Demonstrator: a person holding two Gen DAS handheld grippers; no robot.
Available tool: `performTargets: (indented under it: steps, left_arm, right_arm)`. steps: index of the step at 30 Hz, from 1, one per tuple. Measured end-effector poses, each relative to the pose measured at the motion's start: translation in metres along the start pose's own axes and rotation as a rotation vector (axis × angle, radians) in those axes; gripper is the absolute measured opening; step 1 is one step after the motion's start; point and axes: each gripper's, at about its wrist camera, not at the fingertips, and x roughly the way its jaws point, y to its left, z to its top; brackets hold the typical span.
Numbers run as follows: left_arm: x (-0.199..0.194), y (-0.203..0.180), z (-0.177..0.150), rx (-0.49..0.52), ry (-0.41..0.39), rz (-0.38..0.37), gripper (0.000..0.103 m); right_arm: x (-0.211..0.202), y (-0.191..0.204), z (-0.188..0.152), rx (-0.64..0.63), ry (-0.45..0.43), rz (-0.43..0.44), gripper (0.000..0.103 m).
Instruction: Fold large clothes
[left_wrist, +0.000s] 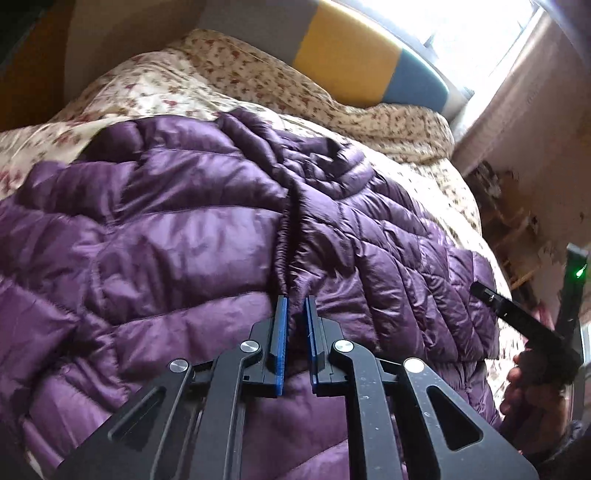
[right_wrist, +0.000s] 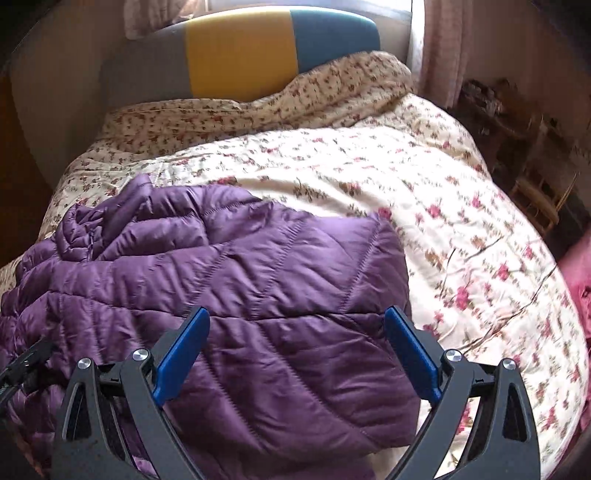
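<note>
A purple quilted puffer jacket (left_wrist: 166, 236) lies on a bed with a floral quilt (left_wrist: 155, 85). My left gripper (left_wrist: 295, 300) is shut on a gathered ridge of the jacket fabric, which runs up between its blue pads. In the right wrist view the jacket (right_wrist: 258, 280) lies partly folded on the quilt (right_wrist: 461, 221). My right gripper (right_wrist: 297, 314) is open wide, just above the jacket's near right part, with nothing between its blue pads (right_wrist: 410, 350). The right gripper also shows at the right edge of the left wrist view (left_wrist: 524, 321), held by a hand.
A padded headboard (right_wrist: 240, 55) in grey, yellow and teal stands at the far end under a bright window. A curtain (right_wrist: 443, 48) hangs at the right. Wooden furniture (right_wrist: 535, 192) stands beside the bed's right edge. A pink cloth (right_wrist: 580, 273) lies far right.
</note>
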Motion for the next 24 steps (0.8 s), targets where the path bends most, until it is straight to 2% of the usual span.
performTargets:
  steps: [5,9,18,24]
  left_arm:
    - [-0.018,0.016,-0.005,-0.023,-0.036,0.007,0.005]
    - [-0.033,0.028,-0.012,-0.028,-0.06,0.043,0.005]
    - [-0.039,0.046,-0.03,-0.05,-0.055,0.124,0.005]
    - [-0.053,0.05,-0.035,-0.079,-0.082,0.17,0.006]
  right_arm:
    - [0.009,0.014,-0.009,-0.019,0.006,0.039,0.095]
    - [0.017,0.035,-0.013,-0.067,0.007,0.055,0.095]
    - [0.05,0.064,-0.024,-0.124,0.039,0.031,0.097]
    - [0.058,0.069,-0.03,-0.137,0.015,0.02,0.098]
